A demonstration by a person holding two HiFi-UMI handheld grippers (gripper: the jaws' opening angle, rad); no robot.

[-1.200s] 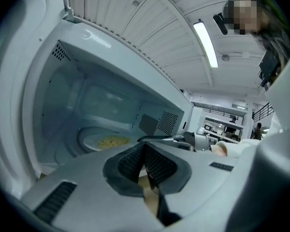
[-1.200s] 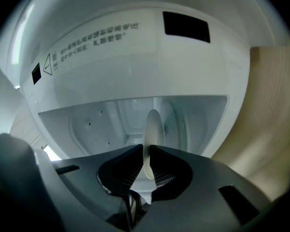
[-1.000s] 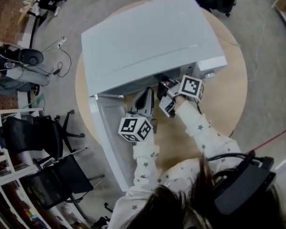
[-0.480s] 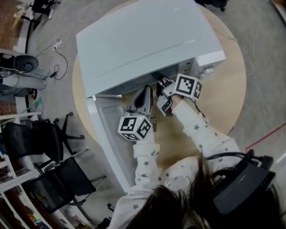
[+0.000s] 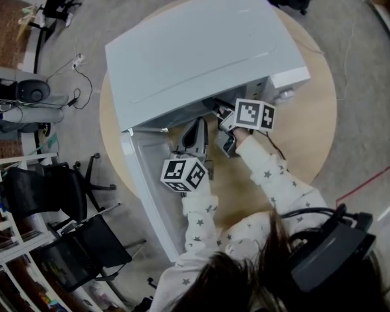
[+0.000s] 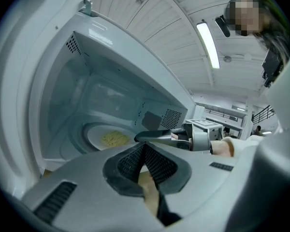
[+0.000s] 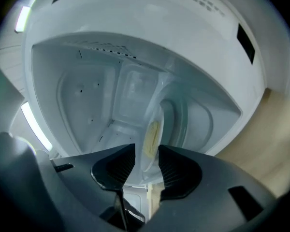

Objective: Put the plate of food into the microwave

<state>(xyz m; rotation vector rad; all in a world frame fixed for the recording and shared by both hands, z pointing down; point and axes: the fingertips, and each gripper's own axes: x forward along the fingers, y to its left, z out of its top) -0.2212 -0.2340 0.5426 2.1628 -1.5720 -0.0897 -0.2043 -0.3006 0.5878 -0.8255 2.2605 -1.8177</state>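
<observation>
The white microwave (image 5: 195,51) stands on the round wooden table (image 5: 309,129) with its door (image 5: 143,187) swung open. Inside, a white plate of yellow noodles (image 6: 111,138) lies on the turntable. My right gripper (image 7: 147,151) reaches into the cavity, and the plate's near rim (image 7: 152,134) stands between its jaws. The jaws are opening and the pads do not press on the rim. In the head view the right gripper (image 5: 220,114) is partly hidden under the microwave's top. My left gripper (image 6: 144,147) is shut on nothing, just outside the opening (image 5: 196,135).
The open door juts out over the table's left edge. Black office chairs (image 5: 58,194) stand on the floor to the left, cables and gear (image 5: 26,86) farther back. A bare strip of table shows to the right of the microwave.
The right gripper's cube has shifted a little up and left, toward the microwave opening. The left gripper has stayed where it was.
</observation>
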